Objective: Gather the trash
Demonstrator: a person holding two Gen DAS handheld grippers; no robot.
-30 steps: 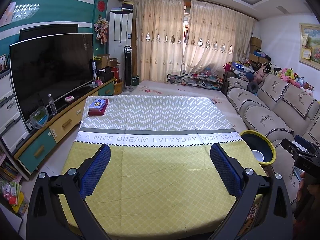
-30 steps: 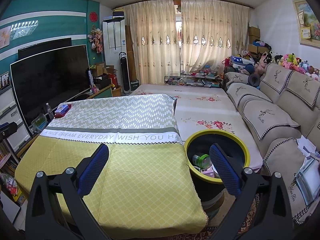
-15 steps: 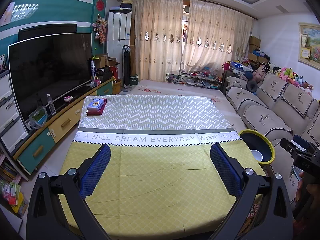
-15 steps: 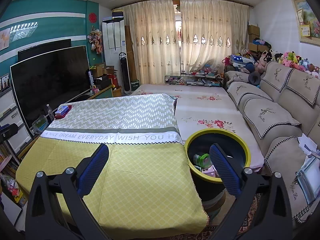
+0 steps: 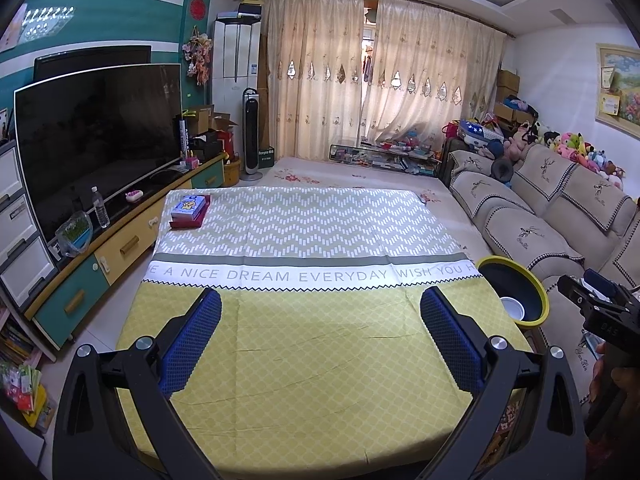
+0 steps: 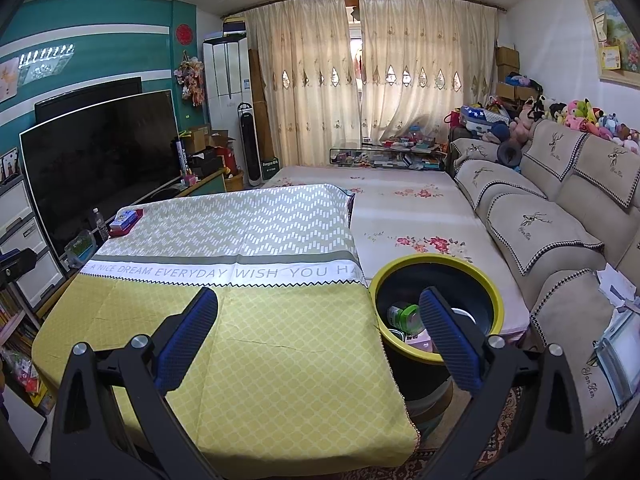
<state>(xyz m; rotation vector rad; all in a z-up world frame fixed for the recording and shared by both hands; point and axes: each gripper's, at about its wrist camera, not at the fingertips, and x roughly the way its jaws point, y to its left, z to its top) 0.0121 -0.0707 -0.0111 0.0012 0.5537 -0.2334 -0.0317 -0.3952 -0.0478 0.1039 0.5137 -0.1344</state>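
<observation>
Left gripper (image 5: 320, 312) hangs wide open and empty above the yellow tablecloth (image 5: 320, 360). The only loose item on it, a small box (image 5: 190, 210), lies far forward-left, its long axis running away. Right gripper (image 6: 318, 314), also agape and empty, sits just beside the trash bin (image 6: 494, 304), whose collected litter only its own view reveals.

White band across the middle of the tablecloth (image 5: 320, 276) with grey capitals "A NICE DREAM EVERYDAY WISH YOU", cut off at both ends, small label on the tall air conditioner (image 5: 236, 72) at upper centre-left, too small to read
</observation>
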